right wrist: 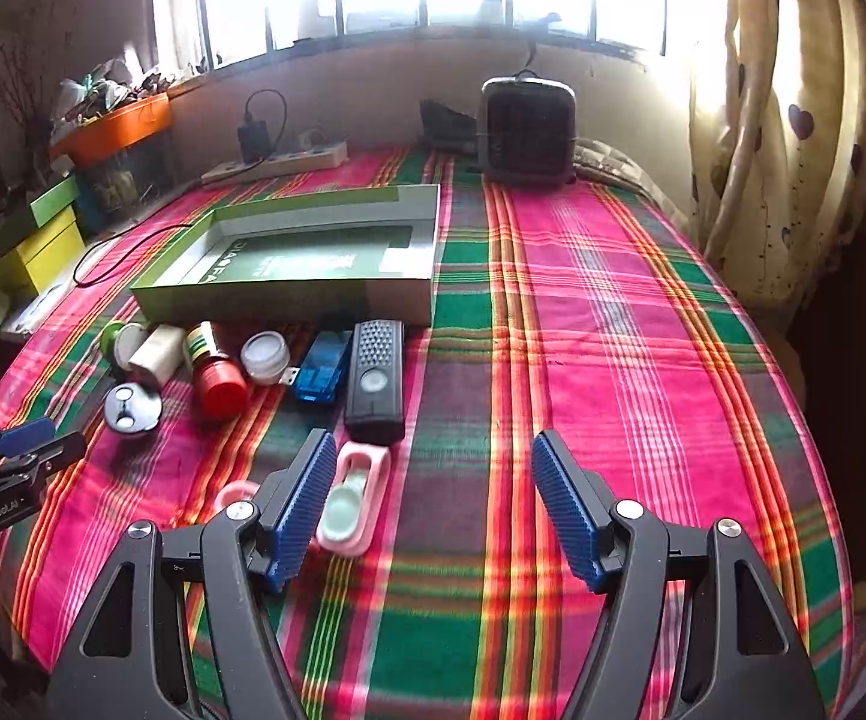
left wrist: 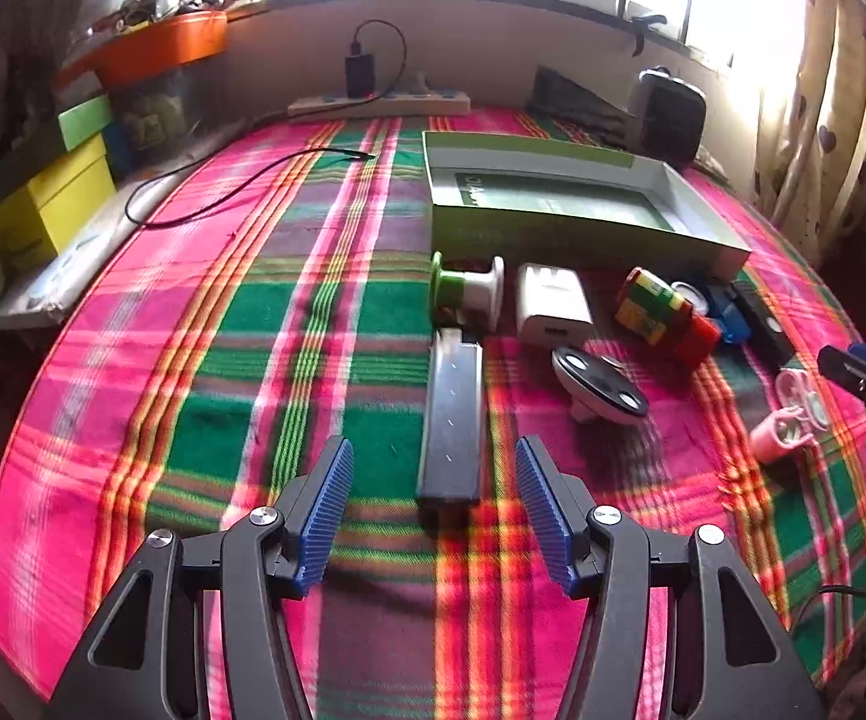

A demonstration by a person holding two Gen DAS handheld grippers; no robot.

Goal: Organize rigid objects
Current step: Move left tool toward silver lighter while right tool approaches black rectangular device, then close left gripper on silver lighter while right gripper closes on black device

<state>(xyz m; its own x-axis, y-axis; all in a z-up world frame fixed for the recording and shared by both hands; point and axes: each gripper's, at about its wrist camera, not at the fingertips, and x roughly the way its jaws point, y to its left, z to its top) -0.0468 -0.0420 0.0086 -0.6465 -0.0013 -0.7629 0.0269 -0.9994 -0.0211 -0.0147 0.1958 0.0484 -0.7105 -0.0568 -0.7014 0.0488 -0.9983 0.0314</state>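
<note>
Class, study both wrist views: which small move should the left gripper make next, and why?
Probably ease the left gripper forward over the long dark bar. Its jaws are open and empty, and the bar lies lengthwise just ahead, centred between them. The open green box behind looks empty, a likely destination.

Both wrist cams look fwd, low over plaid cloth (left wrist: 253, 312); shared: green box (left wrist: 577, 210) (right wrist: 289, 276).
</note>
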